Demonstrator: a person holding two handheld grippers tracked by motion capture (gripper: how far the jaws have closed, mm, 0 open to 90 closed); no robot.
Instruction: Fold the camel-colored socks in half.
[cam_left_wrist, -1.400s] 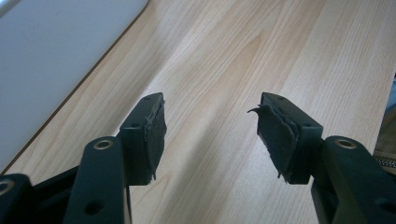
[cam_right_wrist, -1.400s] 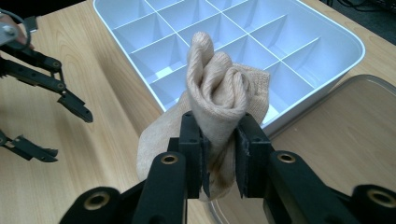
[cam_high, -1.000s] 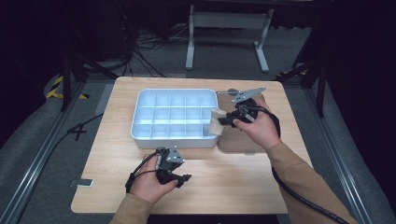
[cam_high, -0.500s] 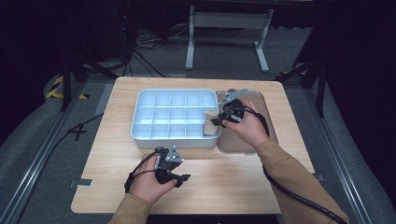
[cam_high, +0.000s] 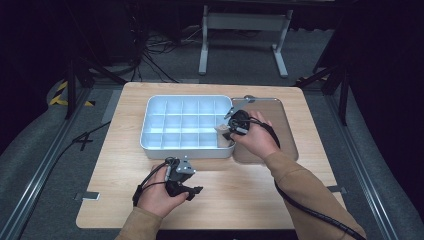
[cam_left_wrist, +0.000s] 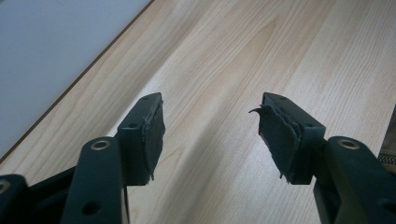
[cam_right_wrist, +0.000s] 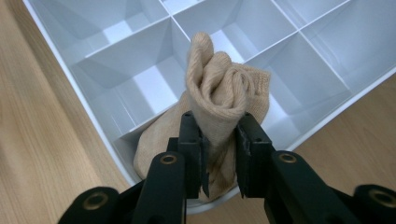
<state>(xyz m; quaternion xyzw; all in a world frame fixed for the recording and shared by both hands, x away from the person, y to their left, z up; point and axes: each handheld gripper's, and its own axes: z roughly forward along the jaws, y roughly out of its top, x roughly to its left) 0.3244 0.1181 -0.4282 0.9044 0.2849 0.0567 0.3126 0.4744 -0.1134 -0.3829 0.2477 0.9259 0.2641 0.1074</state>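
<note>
Near the desk's (cam_high: 120, 150) front edge the left gripper (cam_left_wrist: 211, 135) rests released, jaws wide apart. The right gripper (cam_right_wrist: 219, 154) is clenched on a beige sock (cam_right_wrist: 219, 100) above the divided tray's (cam_high: 150, 107) front-right corner compartment (partly inside already). Released carelessly, it could drape over a divider.

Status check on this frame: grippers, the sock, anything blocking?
Right gripper shut on beige sock, over the divided tray's near-right corner cell. Left gripper open, over bare table. Nothing in the way.
</note>
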